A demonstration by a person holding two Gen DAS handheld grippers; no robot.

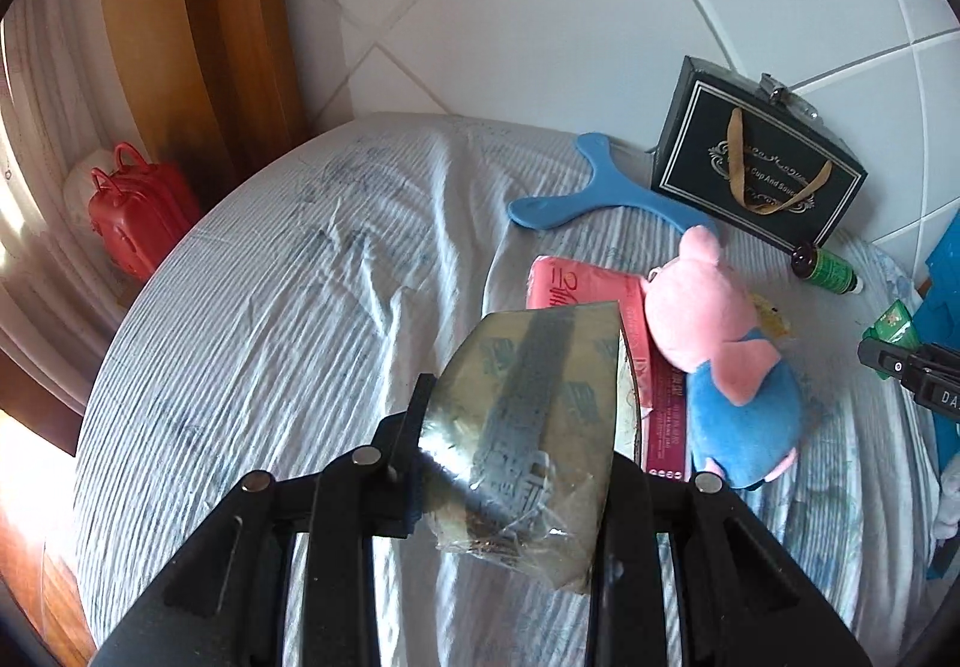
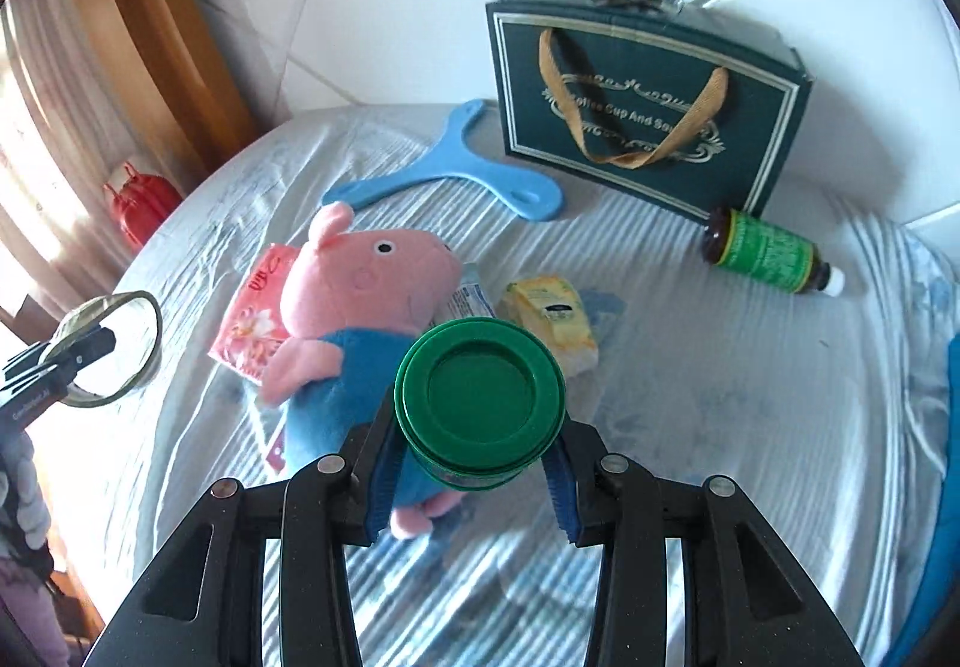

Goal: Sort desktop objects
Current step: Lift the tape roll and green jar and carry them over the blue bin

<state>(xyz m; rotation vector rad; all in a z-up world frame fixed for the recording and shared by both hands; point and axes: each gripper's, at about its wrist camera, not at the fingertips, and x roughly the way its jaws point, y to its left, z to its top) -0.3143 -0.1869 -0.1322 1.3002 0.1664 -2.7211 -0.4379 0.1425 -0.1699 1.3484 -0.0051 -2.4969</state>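
My left gripper [image 1: 516, 427] is shut on a roll of clear packing tape [image 1: 540, 415] and holds it above the striped cloth; the roll also shows at the left of the right wrist view [image 2: 114, 346]. My right gripper [image 2: 474, 427] is shut on a green-lidded round container [image 2: 480, 397], held above a pink and blue pig plush [image 2: 360, 301]. The plush [image 1: 720, 343] lies on a pink tissue pack [image 1: 576, 283]. A green-labelled bottle [image 2: 768, 250] lies on its side and a yellow packet [image 2: 552, 322] lies near the plush.
A dark gift box [image 2: 642, 108] with a gold ribbon handle stands against the white tiled wall. A blue Y-shaped plastic piece [image 2: 444, 178] lies in front of it. A red toy suitcase [image 1: 138, 211] sits beyond the table's left edge. A blue object [image 1: 945, 271] is at the right edge.
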